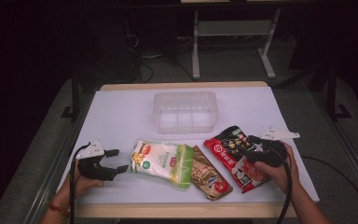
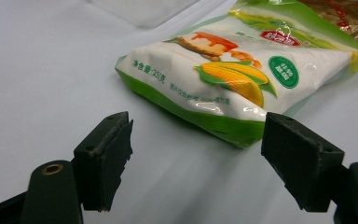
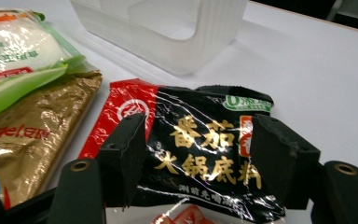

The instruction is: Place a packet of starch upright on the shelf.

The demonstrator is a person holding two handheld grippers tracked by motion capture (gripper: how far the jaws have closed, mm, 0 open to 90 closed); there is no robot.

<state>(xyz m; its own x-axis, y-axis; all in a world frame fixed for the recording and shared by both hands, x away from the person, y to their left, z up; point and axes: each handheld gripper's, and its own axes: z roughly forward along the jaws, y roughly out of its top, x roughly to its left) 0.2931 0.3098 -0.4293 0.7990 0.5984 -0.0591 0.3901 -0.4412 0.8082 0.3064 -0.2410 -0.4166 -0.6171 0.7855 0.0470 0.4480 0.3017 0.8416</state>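
left tool: black jaws, white top | right tool: black, cable

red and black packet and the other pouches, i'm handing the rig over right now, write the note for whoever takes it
Left gripper: jaws open, holding nothing, just short of the green and white corn packet.
Right gripper: jaws open, one on each side of the red and black packet, not closed on it.
Gold packet lies between the two, partly under the corn packet.
Clear bin stands behind them with nothing in it.
Done: nothing lifted.
Left: probably grasp each packet and put it in the bin.
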